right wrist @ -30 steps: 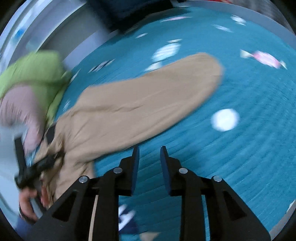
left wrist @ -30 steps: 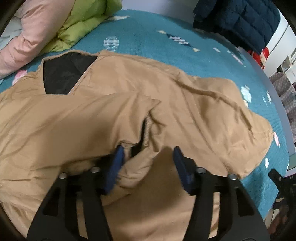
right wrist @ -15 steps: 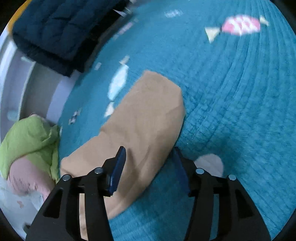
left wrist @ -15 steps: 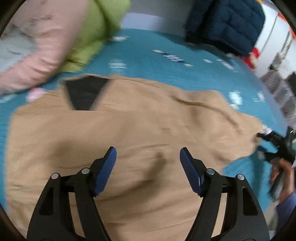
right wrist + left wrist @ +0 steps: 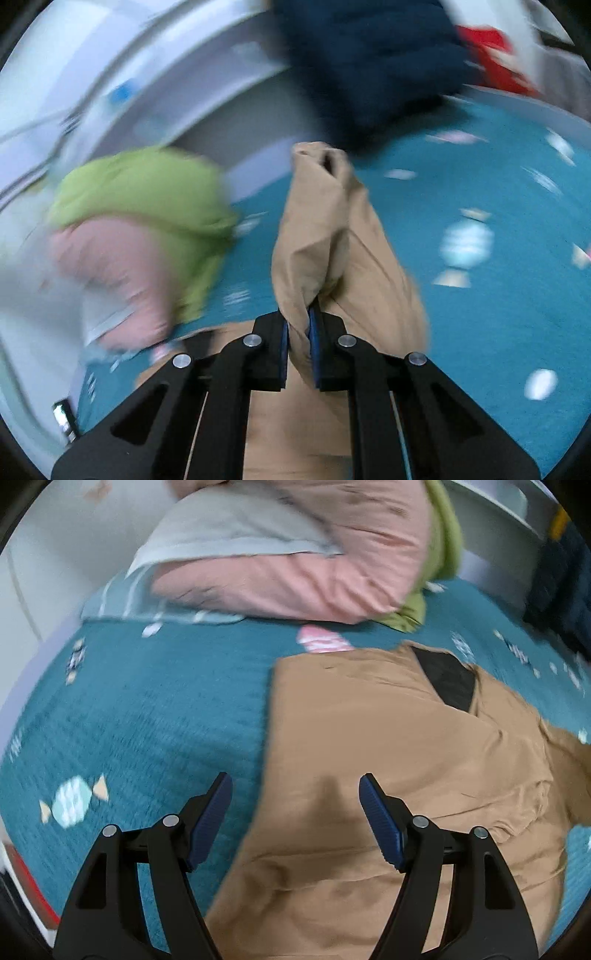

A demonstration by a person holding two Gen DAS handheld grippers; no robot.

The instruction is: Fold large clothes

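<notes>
Right wrist: tan garment [image 5: 325, 236] bunched, lifted.

Left tool [image 5: 295, 812] agape, nothing between its pads; right tool [image 5: 298, 339] closing, pads pinching cloth.

We see two matte black grippers, left gripper [image 5: 295, 812] and right gripper [image 5: 298, 345], each built of angular triangular arms with cut-out windows, round silver screws at the pivots, and ribbed blue pads [image 5: 380, 827] lining the fingers.
</notes>
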